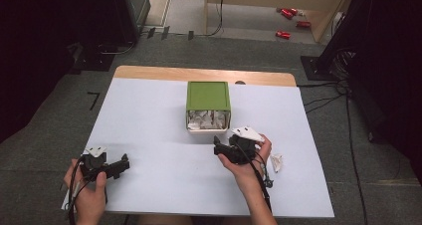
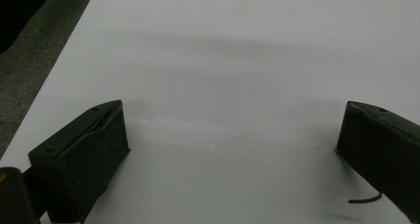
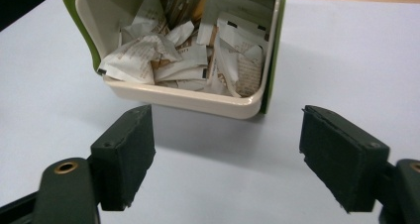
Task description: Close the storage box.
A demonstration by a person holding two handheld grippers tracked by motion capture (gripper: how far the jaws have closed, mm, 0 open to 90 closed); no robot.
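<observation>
The green box (image 1: 208,96) lies on its side at the far middle of the counter (image 1: 149,135), its open mouth toward you and stuffed with crumpled paper scraps (image 3: 183,55). Your right gripper (image 3: 225,154) points at that mouth from just in front, its fingers (image 3: 126,149) spread wide with nothing between them. One more paper scrap (image 1: 276,162) lies to the right of your right hand (image 1: 246,163). Your left gripper (image 1: 112,168) rests at the near left, its fingers (image 2: 84,154) wide apart and empty.

The green box (image 3: 271,45) is cut off at twelve o'clock; its paper scraps (image 3: 188,55) carry print too small to read.
</observation>
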